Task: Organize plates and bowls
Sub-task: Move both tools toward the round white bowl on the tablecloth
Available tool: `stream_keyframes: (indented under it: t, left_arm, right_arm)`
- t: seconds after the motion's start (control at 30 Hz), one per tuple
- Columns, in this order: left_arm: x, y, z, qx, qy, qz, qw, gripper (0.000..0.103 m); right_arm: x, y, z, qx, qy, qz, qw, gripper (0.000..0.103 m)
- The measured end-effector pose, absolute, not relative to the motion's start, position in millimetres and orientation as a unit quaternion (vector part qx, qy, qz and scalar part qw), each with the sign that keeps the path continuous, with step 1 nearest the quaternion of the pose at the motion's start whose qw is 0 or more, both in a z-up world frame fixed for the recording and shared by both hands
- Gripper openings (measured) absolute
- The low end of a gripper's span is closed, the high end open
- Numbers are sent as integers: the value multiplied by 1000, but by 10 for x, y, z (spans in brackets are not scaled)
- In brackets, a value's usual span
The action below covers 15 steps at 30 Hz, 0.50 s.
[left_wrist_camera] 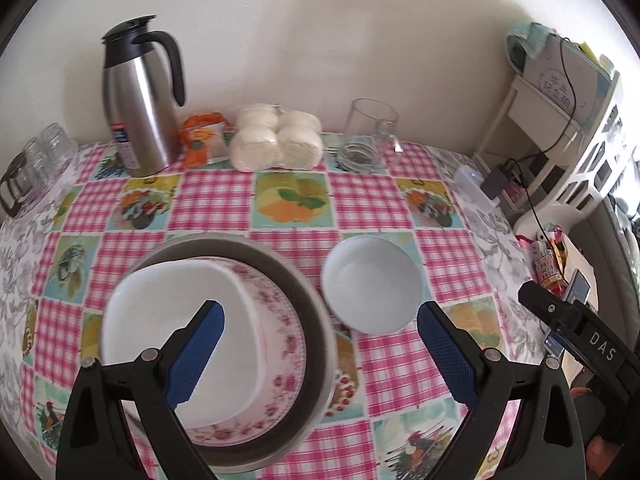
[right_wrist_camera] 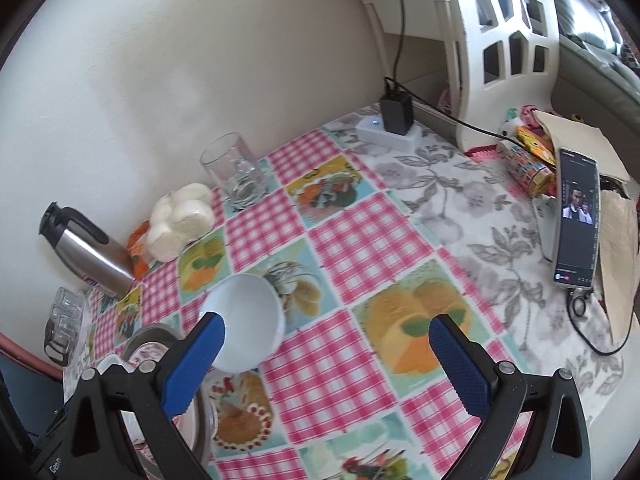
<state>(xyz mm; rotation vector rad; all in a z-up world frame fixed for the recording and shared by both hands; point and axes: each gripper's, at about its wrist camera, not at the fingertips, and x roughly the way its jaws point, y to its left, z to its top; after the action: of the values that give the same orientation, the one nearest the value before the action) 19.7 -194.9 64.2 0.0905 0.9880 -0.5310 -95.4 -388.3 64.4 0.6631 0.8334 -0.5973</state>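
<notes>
A white square dish lies on a pink floral plate, which sits inside a wide grey plate on the checked tablecloth. To their right stands a white bowl, also seen in the right wrist view. My left gripper hovers open above the stack and the bowl, holding nothing. My right gripper is open too, its left finger in front of the bowl's rim; it grips nothing. The right gripper's black body shows at the right edge of the left wrist view.
At the back by the wall stand a steel thermos jug, an orange packet, bagged white buns and a glass mug. Glasses sit far left. A white shelf, charger and phone stand right.
</notes>
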Motion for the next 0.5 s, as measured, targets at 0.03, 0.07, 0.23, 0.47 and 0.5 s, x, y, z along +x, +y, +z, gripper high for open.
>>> stream_keyframes:
  t: [0.03, 0.07, 0.23, 0.47, 0.5]
  left_arm:
    - [193, -1978, 640, 42, 467, -254, 846, 97]
    - [189, -2023, 636, 42, 465, -259, 845, 97]
    - [176, -2257, 588, 59, 453, -276, 846, 97]
    - [281, -2425, 448, 56, 447, -279, 848, 97]
    - [297, -2444, 430, 57, 445, -277, 850, 97]
  right_arm:
    - [-964, -3905, 635, 312, 392, -282, 818, 103]
    - [-969, -3928, 625, 311, 392, -284, 818, 103]
    - [-947, -4014, 548, 309, 395, -284, 817, 103]
    - [-890, -4125, 387, 308, 401, -285, 814, 103]
    - [-879, -4140, 358, 308, 402, -287, 813, 103]
